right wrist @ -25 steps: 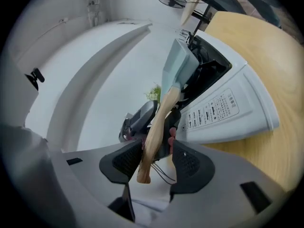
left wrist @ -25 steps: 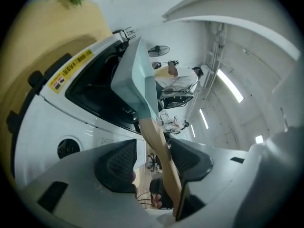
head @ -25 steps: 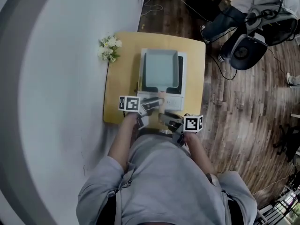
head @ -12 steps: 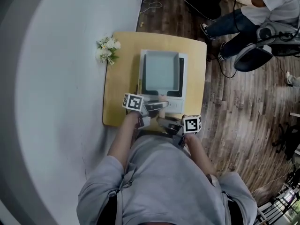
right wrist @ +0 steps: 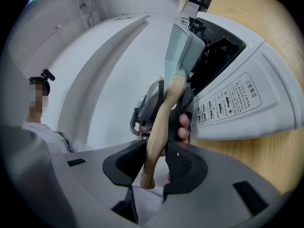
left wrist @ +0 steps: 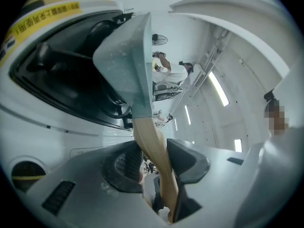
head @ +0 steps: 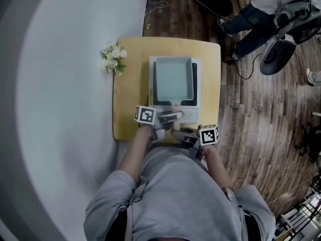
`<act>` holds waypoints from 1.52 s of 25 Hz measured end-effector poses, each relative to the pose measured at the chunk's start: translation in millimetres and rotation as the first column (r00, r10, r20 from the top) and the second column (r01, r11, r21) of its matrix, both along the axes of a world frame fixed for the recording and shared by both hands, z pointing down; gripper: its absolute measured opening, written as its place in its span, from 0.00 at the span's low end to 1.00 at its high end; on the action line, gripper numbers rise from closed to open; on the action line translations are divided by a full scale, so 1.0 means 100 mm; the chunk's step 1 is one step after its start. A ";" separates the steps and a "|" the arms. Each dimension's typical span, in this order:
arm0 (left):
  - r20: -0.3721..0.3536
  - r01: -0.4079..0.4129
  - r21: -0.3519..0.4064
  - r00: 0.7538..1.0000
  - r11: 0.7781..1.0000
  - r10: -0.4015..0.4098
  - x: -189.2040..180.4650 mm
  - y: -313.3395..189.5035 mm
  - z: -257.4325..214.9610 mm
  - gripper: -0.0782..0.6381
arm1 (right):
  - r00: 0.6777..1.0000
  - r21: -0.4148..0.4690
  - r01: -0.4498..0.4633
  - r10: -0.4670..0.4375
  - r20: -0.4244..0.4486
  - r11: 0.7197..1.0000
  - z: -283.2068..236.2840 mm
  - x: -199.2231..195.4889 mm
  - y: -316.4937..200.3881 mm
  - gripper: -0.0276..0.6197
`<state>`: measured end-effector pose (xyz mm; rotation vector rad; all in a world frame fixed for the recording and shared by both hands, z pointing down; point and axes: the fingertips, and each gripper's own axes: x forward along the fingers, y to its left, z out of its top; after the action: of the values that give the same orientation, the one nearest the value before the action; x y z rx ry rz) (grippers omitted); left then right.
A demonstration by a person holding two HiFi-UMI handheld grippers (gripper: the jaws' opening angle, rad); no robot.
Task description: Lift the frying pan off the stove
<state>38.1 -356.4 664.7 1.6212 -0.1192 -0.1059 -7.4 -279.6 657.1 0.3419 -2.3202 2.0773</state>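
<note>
1. Closing on the wooden handle (left wrist: 153,144), the left gripper (left wrist: 156,159) has its fingers (left wrist: 190,163) narrowed until both inner faces appear to touch the wood. It sits close to where the handle joins the frying pan (head: 172,78), likely so it can carry most of the pan's weight.

2. The right gripper (right wrist: 156,161) is closing too. It holds the same handle at its free end, with the rounded tip just past the fingers (right wrist: 187,167). A second hold nearer the person should stop the pan from dipping or twisting when it rises.

3. The square grey pan sits on the white stove (head: 196,103), inside the black burner recess, with its handle reaching out over the control panel toward the person. That is why both grippers crowd the near edge and neither reaches over the pan.

4. The stove stands in the middle of the wooden tabletop (head: 129,84). The flowers (head: 111,58) lie well to the left, out of the way.

5. Judging by this, the grasp is nearly set and the lift has not begun. The pan appears empty, so a level, straight rise should be enough.
</note>
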 end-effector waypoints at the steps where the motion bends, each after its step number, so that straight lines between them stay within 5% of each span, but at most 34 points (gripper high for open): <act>1: 0.007 -0.004 0.013 1.000 1.000 0.004 0.00 0.00 0.00 0.32 | 1.000 0.013 0.002 -0.001 -0.010 1.000 0.01 0.00 0.00 0.23; 12: 0.032 -0.002 0.121 0.999 0.993 -0.002 -0.08 0.12 -0.12 0.31 | 0.999 0.164 -0.007 0.013 -0.036 0.986 -0.04 -0.05 0.12 0.23; 24: 0.139 -0.016 0.270 0.990 0.963 -0.023 0.04 0.89 -0.43 0.30 | 0.998 0.315 0.065 -0.061 -0.022 0.947 -0.24 0.04 0.90 0.23; 38: 0.138 0.046 0.495 0.982 0.868 -0.131 0.18 2.07 -0.90 0.30 | 0.983 0.541 0.183 -0.165 -0.081 0.821 -0.50 0.22 2.07 0.23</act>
<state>56.2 -149.1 575.0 2.1363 -0.3191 -0.0731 14.8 -72.5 607.2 0.1468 -2.7662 1.2809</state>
